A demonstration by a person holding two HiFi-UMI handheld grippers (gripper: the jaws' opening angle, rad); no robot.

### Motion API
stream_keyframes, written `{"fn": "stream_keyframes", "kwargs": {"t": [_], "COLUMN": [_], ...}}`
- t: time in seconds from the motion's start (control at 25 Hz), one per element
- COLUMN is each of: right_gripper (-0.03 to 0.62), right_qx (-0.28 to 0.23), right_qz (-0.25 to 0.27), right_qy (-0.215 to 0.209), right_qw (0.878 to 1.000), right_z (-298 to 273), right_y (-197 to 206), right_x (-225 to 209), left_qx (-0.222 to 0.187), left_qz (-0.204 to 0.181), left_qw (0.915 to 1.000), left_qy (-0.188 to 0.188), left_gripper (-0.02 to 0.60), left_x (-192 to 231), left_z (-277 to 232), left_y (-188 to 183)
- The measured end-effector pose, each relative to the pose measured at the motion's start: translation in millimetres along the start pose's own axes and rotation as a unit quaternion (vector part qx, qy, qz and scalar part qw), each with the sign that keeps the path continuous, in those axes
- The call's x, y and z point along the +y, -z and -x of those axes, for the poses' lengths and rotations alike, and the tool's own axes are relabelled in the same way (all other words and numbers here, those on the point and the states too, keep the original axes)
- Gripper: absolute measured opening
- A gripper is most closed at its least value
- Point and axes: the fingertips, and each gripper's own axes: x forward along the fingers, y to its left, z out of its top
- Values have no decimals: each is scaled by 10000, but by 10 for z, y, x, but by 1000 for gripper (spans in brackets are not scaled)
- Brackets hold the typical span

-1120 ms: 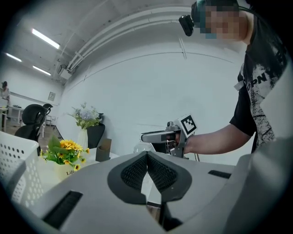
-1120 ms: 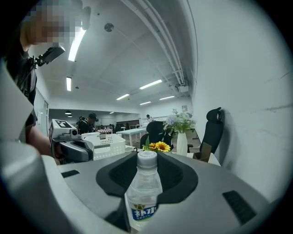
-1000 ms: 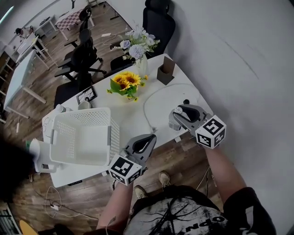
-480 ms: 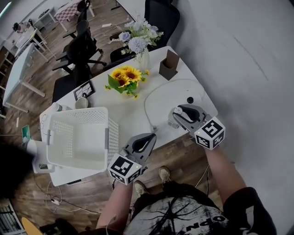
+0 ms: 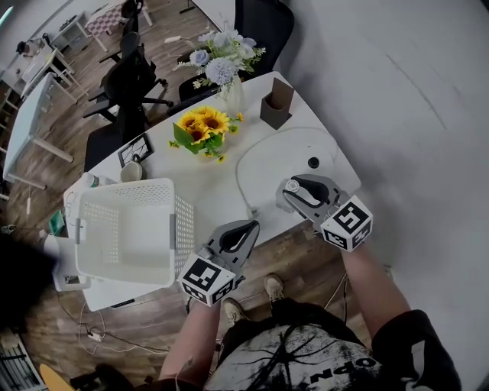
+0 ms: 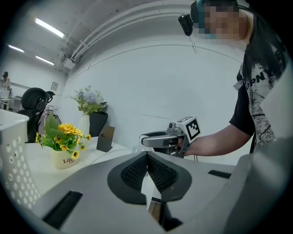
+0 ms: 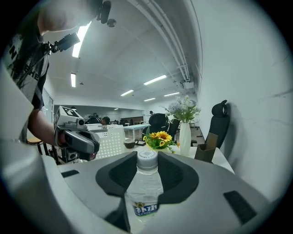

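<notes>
Currently, the right gripper is clamped on a clear bottle. Its jaws press the bottle from both sides just below the white cap. The bottle stands upright between them and carries a blue label low on its body. In the head view, this gripper sits over the near edge of the white table, toward the right corner.

The left gripper is closed and holds nothing: its black pads meet at the tips. In the head view, it is off the table's near edge, above the wooden floor, just beside the near corner of the basket. The two grippers are apart, with the left one lower in that view than the right.

The basket is white and perforated and occupies the left part of the table. A sunflower pot stands mid-table. A vase of pale flowers stands behind it, and a brown holder stands at the far right. A white cable loops across the table between the pot and the right gripper. A black chair stands beyond the table.
</notes>
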Motion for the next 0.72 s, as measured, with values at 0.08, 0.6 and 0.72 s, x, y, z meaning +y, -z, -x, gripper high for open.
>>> {"fn": "stream_keyframes", "kwargs": {"t": [0.08, 0.6, 0.72], "right_gripper": [149, 186, 189], "right_qx": [28, 196, 141], "right_qz": [-15, -106, -75], "right_qy": [-24, 74, 96], "right_qw": [10000, 9997, 9998], "right_z": [13, 82, 154], "right_y": [7, -22, -66], "right_x": [12, -35, -26], "left_qx": [25, 2, -13], "left_qz": [-2, -186, -249], "left_qw": [10000, 9998, 9996], "left_qy": [7, -84, -133], "left_gripper": [11, 11, 11], "left_x": [-16, -161, -181], "left_z": [2, 39, 58], "left_y": [4, -125, -148]}}
